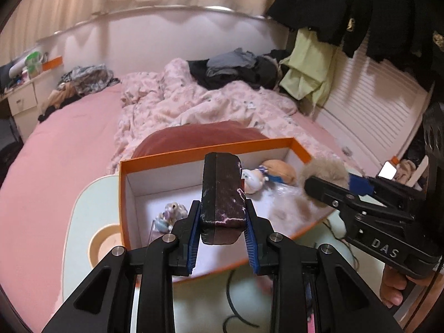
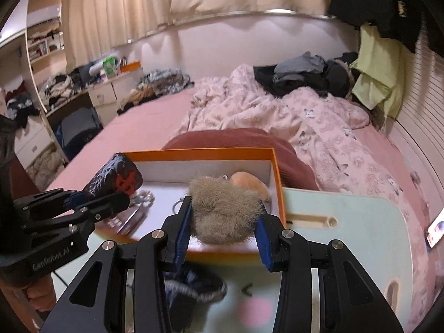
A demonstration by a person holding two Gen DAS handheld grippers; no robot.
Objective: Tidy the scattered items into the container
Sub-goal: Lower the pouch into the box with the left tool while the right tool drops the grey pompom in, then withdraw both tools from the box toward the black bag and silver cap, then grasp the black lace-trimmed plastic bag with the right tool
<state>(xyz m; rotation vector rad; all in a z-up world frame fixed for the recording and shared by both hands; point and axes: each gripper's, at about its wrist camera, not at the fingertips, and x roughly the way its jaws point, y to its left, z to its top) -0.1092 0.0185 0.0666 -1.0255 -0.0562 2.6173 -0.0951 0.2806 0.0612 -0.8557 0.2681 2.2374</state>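
An orange box point(image 1: 166, 159) with a white inside stands on a pale green lap table point(image 1: 80, 208); it also shows in the right wrist view point(image 2: 279, 183). My left gripper point(image 1: 223, 230) is shut on a dark red and black case point(image 1: 223, 194), held upright above the box's near edge; the case also shows in the right wrist view point(image 2: 116, 179). My right gripper point(image 2: 223, 229) is shut on a beige fur pom-pom point(image 2: 224, 211), over the box's near right side. Inside lie a small doll point(image 1: 266, 176) and a pastel charm point(image 1: 172, 213).
The lap table point(image 2: 360, 236) rests on a pink bed with a rumpled pink duvet point(image 1: 208, 102) and a dark red pillow point(image 1: 199, 136) behind the box. A black cable point(image 1: 233, 299) and a dark patterned item point(image 2: 194, 285) lie on the table in front. A phone point(image 2: 435, 230) lies at right.
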